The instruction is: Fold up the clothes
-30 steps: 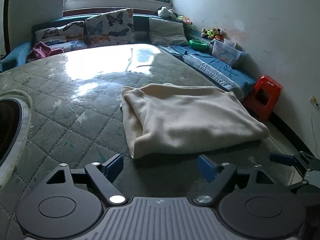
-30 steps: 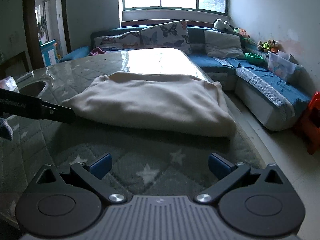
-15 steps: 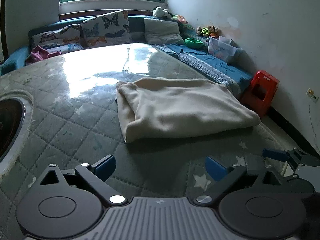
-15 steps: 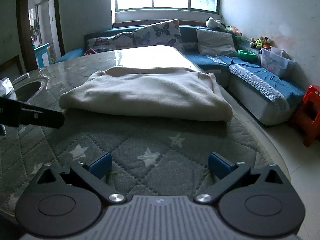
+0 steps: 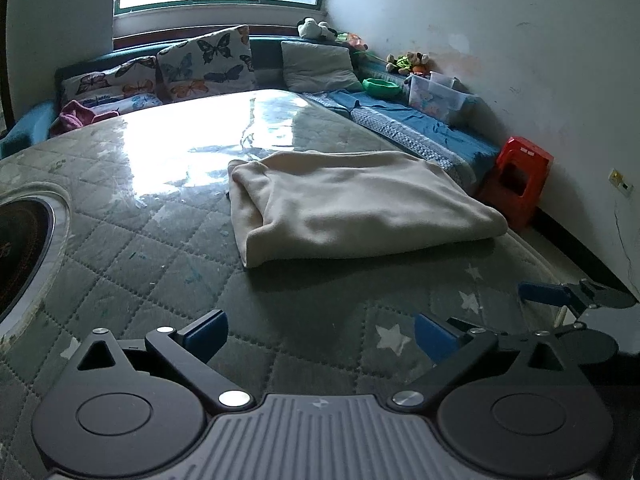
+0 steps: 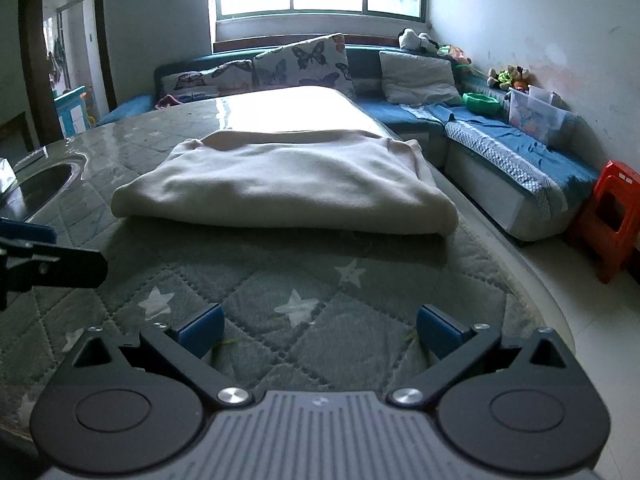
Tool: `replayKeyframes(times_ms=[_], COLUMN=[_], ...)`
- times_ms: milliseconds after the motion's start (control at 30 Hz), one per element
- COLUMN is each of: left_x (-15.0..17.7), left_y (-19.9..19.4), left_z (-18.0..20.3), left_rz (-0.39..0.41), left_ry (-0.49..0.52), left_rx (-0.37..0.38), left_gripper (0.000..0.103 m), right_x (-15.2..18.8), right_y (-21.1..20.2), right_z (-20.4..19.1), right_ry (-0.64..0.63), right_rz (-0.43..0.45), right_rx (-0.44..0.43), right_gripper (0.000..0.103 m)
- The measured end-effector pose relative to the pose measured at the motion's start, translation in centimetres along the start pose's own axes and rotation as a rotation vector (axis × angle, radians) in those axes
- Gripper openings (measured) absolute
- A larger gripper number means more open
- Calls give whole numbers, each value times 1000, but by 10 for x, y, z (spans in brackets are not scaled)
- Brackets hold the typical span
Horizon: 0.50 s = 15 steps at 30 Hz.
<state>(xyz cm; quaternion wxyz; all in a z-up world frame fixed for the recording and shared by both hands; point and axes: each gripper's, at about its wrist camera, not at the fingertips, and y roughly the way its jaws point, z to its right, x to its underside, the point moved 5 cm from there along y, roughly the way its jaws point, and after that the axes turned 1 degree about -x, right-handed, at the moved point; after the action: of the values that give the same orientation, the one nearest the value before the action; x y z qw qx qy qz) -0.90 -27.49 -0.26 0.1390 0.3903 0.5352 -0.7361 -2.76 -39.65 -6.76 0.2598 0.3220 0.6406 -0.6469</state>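
Observation:
A cream garment (image 5: 352, 204) lies folded into a thick rectangle on the green quilted table (image 5: 140, 260), with nothing holding it. My left gripper (image 5: 320, 334) hovers over the table short of the garment's near edge, its jaws wide open and empty. In the right wrist view the same garment (image 6: 288, 184) lies ahead, and my right gripper (image 6: 319, 330) is open and empty over the star-patterned cover. Each gripper shows in the other's view: the right gripper (image 5: 560, 300) at the lower right, the left gripper (image 6: 40, 256) at the left edge.
A round recessed hob (image 5: 20, 240) sits in the table at the left. The table's curved edge (image 6: 532, 276) runs close on the right, with floor beyond. A blue sofa (image 6: 500, 148) with cushions and a red stool (image 6: 616, 216) stand beyond it.
Both grippers have drawn back from the garment, which now lies farther ahead. The left jaws have spread wider. The garment itself has not moved.

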Motion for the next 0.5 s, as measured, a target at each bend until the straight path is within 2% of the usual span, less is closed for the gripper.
replayKeyframes(times_ms=[500], left_x=[4], left_y=[-6], left_z=[5], left_rz=[9], left_ry=[10], left_rx=[1], left_gripper=[101], right_x=[4], right_y=[-7], right_z=[-4], right_ry=[-2], right_rz=[1], right_rx=[4], right_gripper=[103])
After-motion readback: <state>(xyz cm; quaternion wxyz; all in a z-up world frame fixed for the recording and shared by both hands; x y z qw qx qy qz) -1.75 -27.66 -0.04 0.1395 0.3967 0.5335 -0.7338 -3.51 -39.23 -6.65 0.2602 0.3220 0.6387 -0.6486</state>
